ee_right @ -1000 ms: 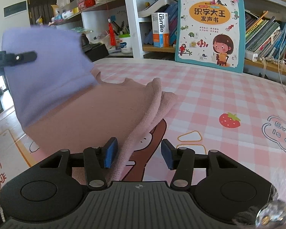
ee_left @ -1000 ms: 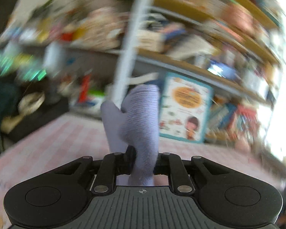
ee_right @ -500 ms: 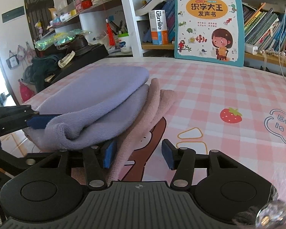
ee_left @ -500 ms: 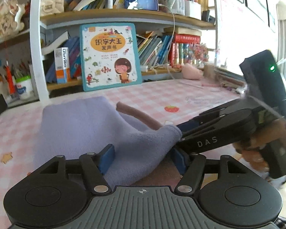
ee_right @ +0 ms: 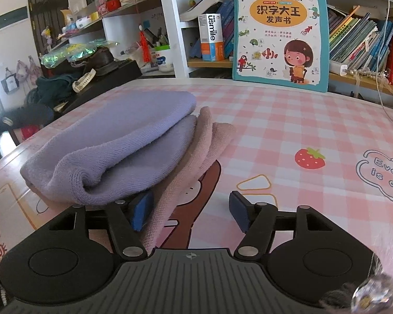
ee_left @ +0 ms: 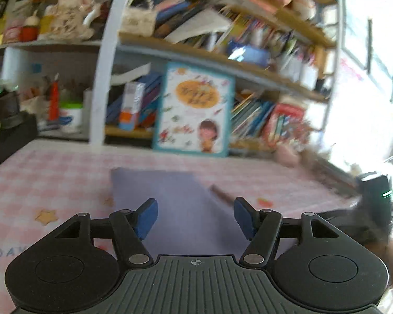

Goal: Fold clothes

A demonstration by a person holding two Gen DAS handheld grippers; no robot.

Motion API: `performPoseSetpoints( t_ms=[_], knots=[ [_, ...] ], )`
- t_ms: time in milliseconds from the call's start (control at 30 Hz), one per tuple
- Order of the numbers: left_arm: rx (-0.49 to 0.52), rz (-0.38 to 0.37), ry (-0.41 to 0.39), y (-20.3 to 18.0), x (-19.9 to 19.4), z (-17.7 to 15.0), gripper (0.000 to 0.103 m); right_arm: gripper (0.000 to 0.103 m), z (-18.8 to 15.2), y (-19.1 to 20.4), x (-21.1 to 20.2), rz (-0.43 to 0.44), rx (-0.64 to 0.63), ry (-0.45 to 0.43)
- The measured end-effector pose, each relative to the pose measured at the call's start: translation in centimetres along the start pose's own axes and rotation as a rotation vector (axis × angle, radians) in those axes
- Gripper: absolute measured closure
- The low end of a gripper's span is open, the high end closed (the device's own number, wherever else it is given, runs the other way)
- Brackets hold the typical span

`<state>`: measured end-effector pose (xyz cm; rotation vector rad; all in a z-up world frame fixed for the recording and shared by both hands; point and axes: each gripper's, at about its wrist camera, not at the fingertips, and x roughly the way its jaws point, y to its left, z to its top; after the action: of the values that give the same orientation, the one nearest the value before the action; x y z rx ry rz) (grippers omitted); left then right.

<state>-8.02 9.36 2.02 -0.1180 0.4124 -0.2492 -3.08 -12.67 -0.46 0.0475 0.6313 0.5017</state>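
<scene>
Clothes on the pink checked table [ee_right: 288, 120] are two: one purple cloth [ee_right: 123, 141], folded double, lies on top of one pink cloth [ee_right: 209, 141]. Left gripper [ee_left: 195, 218] has its jaws wide apart and holds nothing, with the purple cloth under it. Right gripper [ee_right: 190, 212] is also spread open and empty, its left fingertip [ee_right: 141, 210] just beside the pile's edge. One picture book [ee_right: 280, 34] stands at the shelf

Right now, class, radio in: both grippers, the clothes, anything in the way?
Left gripper open, empty. Right gripper open, empty. Purple cloth folded, lying on pink cloth on the checked table. Nothing in the way.
</scene>
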Motion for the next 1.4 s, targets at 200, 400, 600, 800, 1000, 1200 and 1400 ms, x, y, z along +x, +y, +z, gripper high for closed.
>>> performPoseSetpoints(
  t_ms=[200,400,600,800,1000,1200,1400],
  knots=[
    [0.216,0.085,0.011,-2.7,0.2,-2.4,0.042,0.039,0.0,-0.5,-0.1,0.022,0.026,-0.004],
    [0.225,0.054,0.009,-2.4,-1.0,-3.0,0.041,0.039,-0.8,-3.0,-4.2,0.108,0.222,-0.129],
    [0.265,0.067,0.009,-2.8,-0.5,-3.1,0.039,0.044,0.1,-1.2,-6.3,0.225,0.311,-0.225],
    [0.299,0.063,0.008,-2.9,-0.6,-3.3,0.038,0.051,0.4,1.0,-1.5,0.198,0.366,-0.098],
    [0.305,0.056,0.007,-2.9,-0.7,-3.4,0.038,0.089,0.4,3.2,-1.4,0.152,0.263,-0.124],
    [0.294,0.036,0.014,-2.7,-0.9,-3.1,0.036,0.091,0.4,5.2,-1.7,0.059,0.117,-0.135],
    [0.258,0.007,0.02,-1.9,-1.8,-1.7,0.024,0.06,0.3,2.9,-1.7,0.053,0.199,-0.112]
  ],
)
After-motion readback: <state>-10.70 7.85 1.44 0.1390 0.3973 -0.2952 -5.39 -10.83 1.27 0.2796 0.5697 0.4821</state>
